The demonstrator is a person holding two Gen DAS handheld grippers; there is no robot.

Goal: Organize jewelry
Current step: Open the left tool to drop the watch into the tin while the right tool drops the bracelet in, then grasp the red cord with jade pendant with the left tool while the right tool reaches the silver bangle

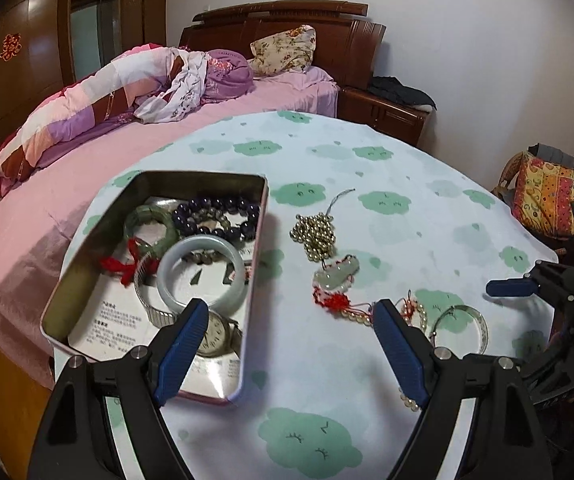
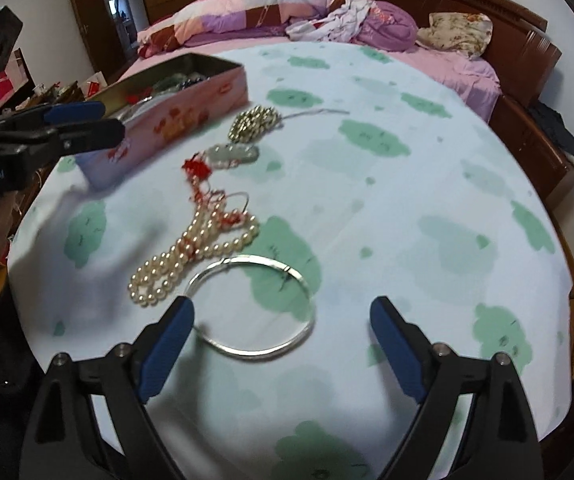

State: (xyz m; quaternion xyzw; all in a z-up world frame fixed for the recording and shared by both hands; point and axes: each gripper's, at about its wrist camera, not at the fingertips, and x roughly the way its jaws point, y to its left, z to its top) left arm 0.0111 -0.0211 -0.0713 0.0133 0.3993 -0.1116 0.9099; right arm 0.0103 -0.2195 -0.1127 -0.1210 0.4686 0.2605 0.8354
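Looking about half done: the tin (image 1: 87, 272) already holds bangles, a bead bracelet and a watch (image 1: 217, 334), while the pearl necklace (image 2: 191, 256), silver bangle (image 2: 253, 306), jade pendant (image 1: 337, 276) and gold bead piece (image 1: 317, 234) wait on the table (image 1: 407, 184). Left tool (image 1: 287, 324) and right tool (image 2: 283, 322) both spread apart, holding nothing

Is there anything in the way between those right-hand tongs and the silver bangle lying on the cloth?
Nothing visible blocks it. The right tongs are open, and the silver bangle lies flat on the tablecloth just ahead, partly between the fingers. The pearl necklace lies beside the bangle's far left edge, not between.
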